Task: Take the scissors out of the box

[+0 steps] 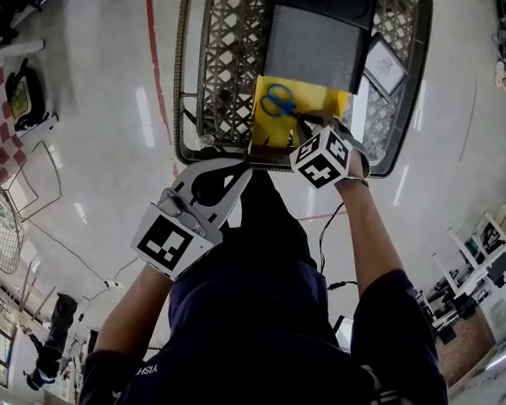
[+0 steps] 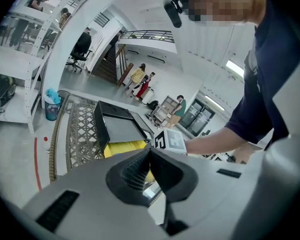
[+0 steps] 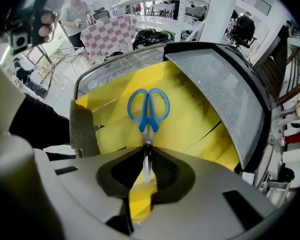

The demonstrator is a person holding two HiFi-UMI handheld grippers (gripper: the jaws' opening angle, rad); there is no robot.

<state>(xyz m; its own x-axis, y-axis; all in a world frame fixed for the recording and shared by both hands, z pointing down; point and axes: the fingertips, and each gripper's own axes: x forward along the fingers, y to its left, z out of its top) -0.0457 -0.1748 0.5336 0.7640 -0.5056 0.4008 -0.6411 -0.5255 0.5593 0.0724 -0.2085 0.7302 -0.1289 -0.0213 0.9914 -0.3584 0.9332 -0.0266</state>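
The right gripper (image 3: 147,151) points down into the box (image 3: 195,116), jaws pinched on the blades of the scissors (image 3: 148,109), whose blue handles lie just ahead of it. It looks like the grasp step. Next comes a straight lift clear of the rim. The left gripper (image 2: 150,153) hangs closed and empty.

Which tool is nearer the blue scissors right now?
Right. The right tool is at the scissors, their blades between its jaws; the left tool sits back at the basket's near rim.
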